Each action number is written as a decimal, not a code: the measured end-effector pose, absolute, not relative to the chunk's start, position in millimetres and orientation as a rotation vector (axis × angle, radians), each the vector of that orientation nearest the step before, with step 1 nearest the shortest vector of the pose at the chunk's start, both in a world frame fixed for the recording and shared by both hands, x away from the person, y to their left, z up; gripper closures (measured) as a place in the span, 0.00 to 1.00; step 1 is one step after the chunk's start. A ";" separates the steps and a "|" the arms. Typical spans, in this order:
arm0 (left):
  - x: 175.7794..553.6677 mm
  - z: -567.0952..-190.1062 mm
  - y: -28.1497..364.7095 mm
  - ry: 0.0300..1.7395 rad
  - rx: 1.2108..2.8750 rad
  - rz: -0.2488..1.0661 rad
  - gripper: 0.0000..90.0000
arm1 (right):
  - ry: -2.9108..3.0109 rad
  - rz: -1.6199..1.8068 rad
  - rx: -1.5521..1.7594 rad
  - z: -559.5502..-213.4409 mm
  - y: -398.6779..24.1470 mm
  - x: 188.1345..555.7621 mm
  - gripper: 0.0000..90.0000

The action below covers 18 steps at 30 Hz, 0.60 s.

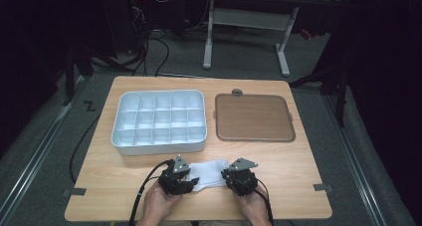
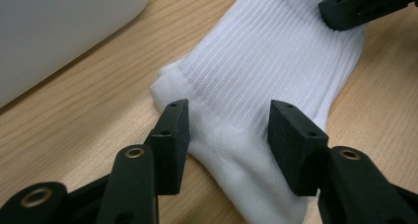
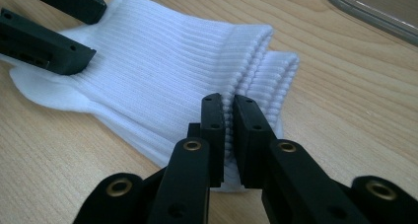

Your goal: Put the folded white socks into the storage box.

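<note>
A white ribbed sock (image 1: 209,172) lies flat near the table's front edge, between my two grippers. In the left gripper view its foot end (image 2: 266,61) runs under my left gripper (image 2: 226,120), whose jaws stand apart over the fabric without pressing it. My right gripper (image 3: 229,113) is shut on the folded cuff edge of the sock (image 3: 162,71). From above, the left gripper (image 1: 191,181) points right and the right gripper (image 1: 226,175) points left at the sock. A hand holds each one.
A white box with several compartments (image 1: 159,147) sits behind the sock at the left, its wall (image 2: 59,26) close to the left gripper. A flat brown tray (image 1: 254,117) lies at the back right, its corner (image 3: 374,12) beyond the cuff.
</note>
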<state>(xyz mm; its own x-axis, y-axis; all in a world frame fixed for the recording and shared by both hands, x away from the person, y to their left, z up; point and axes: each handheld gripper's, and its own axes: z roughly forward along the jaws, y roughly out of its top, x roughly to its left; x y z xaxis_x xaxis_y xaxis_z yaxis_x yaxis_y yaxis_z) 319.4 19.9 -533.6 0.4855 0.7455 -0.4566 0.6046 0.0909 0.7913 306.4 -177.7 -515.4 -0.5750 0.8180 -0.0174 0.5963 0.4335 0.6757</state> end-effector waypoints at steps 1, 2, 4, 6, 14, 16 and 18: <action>319.5 -533.6 20.4 1.198 1.594 0.155 0.57 | 2.350 0.898 1.201 -515.3 -177.2 306.6 0.93; 319.6 -533.8 21.3 1.200 1.589 0.158 0.57 | 2.353 0.896 1.198 -515.2 -176.7 306.7 0.93; 319.8 -533.7 23.2 1.210 1.585 0.156 0.57 | 2.357 0.904 1.200 -515.2 -176.3 307.2 0.93; 321.1 -533.3 27.5 1.227 1.572 0.143 0.56 | 2.365 0.918 1.200 -515.3 -175.6 307.9 0.92; 323.5 -530.7 40.5 1.279 1.572 0.127 0.53 | 2.393 0.940 1.167 -514.8 -163.5 307.6 0.87; 324.6 -528.8 44.0 1.307 1.560 0.104 0.50 | 2.403 0.945 1.166 -513.4 -162.4 307.9 0.83; 325.1 -525.4 48.0 1.315 1.535 0.088 0.49 | 2.398 0.958 1.162 -510.5 -161.9 307.5 0.79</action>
